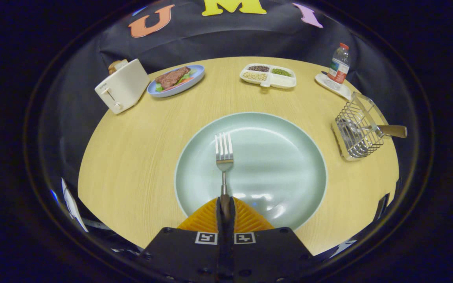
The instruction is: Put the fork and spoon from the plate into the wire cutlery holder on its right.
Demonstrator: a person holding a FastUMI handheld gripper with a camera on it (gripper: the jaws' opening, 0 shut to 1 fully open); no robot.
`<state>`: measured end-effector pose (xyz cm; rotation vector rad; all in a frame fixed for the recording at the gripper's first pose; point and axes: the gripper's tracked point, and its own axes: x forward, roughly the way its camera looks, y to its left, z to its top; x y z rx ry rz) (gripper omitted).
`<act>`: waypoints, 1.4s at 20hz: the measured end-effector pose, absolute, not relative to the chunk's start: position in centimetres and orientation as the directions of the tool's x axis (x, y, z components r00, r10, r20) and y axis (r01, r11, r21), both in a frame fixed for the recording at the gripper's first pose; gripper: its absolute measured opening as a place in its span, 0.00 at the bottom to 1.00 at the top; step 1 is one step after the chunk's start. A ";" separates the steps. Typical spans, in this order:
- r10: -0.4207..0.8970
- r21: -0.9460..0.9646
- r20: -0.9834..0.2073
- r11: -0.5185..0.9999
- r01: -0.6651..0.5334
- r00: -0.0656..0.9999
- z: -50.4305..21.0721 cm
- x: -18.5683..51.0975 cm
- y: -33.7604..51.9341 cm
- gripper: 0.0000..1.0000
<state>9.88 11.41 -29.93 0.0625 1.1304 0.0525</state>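
Tool (225, 208) clenched on the fork (224, 157) handle — tines over the green plate (289, 157); wire cutlery holder (358, 131) (spoon (383, 129) inside) to the plate's right.

A pale green round plate (281, 157) lies on the light wood-grain round table (132, 157). The silver metal fork (223, 157) has a dark brown handle. Upper left of the frame: cream toaster (122, 86), blue oval plate (195, 80). Right: silver wire cutlery holder (356, 129).
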 end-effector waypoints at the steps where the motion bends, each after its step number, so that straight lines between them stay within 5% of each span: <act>1: 0.075 0.076 -0.896 0.997 -0.016 0.437 -29.3 9.9 11.2 0.01; 16: 0.076 0.096 -0.759 0.995 -0.004 0.647 -16.6 9.4 2.8 0.01; 28: -0.005 0.131 -0.675 0.983 0.126 0.738 -10.4 8.7 -10.2 0.00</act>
